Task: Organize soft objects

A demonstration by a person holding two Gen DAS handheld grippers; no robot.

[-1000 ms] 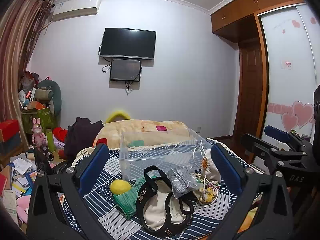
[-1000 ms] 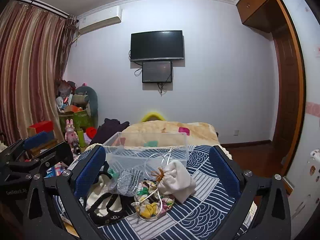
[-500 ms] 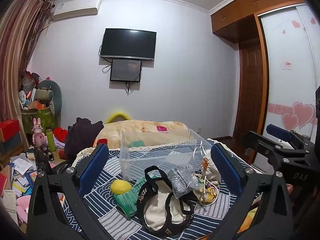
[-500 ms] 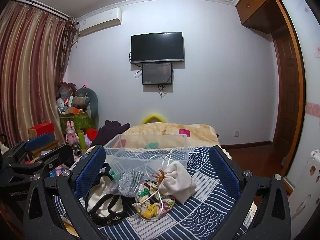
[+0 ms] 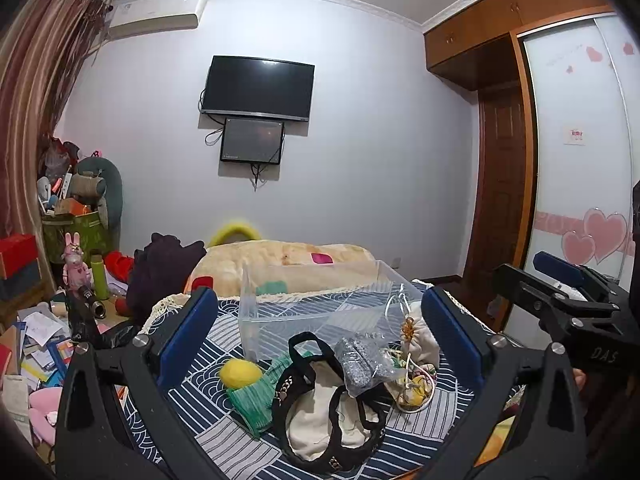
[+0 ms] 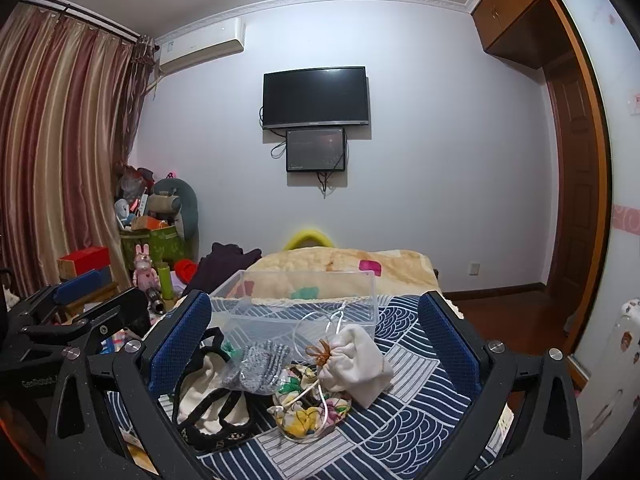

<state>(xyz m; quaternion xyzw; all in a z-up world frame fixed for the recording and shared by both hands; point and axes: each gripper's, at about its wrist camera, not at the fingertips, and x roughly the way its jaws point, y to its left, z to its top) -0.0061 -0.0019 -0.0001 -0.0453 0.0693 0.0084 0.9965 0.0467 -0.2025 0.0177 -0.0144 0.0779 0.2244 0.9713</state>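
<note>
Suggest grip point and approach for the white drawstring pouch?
Probably the gathered neck of the white drawstring pouch, just below its orange tie. It's the narrowest, bunched part, facing left toward the open right tool. Come from above, fingers across the neck.

Between the fingers of the left claw [image 5: 318, 332] lies a clear, glossy plastic bin [image 5: 320, 308] on a matt printed cloth cover [image 5: 224, 328]. Nearer lie a ribbed green knit [image 5: 252, 400], a crinkly shiny bag [image 5: 360, 364] and a soft cream cloth pouch [image 6: 356, 360]; its pads [image 5: 188, 332] are textured blue.
</note>
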